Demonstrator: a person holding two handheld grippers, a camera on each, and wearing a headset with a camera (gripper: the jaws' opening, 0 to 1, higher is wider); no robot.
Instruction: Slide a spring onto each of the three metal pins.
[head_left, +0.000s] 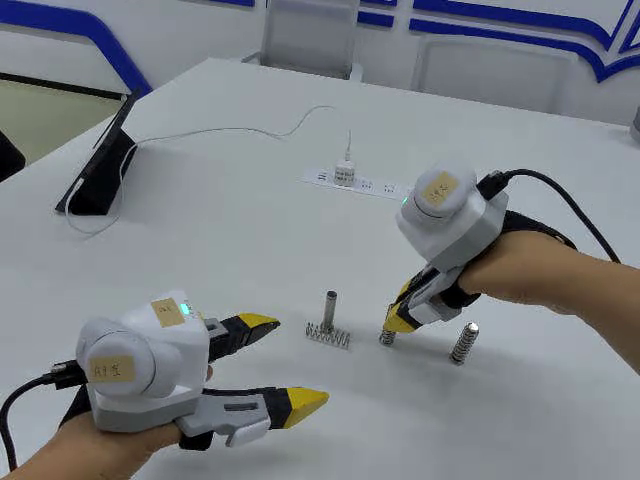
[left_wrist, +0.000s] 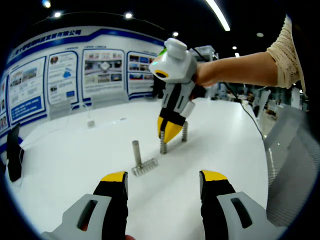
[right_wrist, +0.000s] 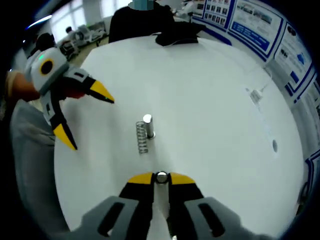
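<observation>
Spring (head_left: 328, 336) lies flat on the table (head_left: 200, 250), touching the base of the bare pin (head_left: 329, 310), so while my right gripper (head_left: 395, 322) pinches the middle pin (right_wrist: 161, 177), I should bring my spread left gripper (head_left: 295, 360) in low, grasp the coil mid-length and keep it coaxial with the bare pin.

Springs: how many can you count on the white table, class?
3. One coiled metal spring lies flat beside the bare upright metal pin; a second sits on the pin in the right claw; a third stands to its right.
</observation>
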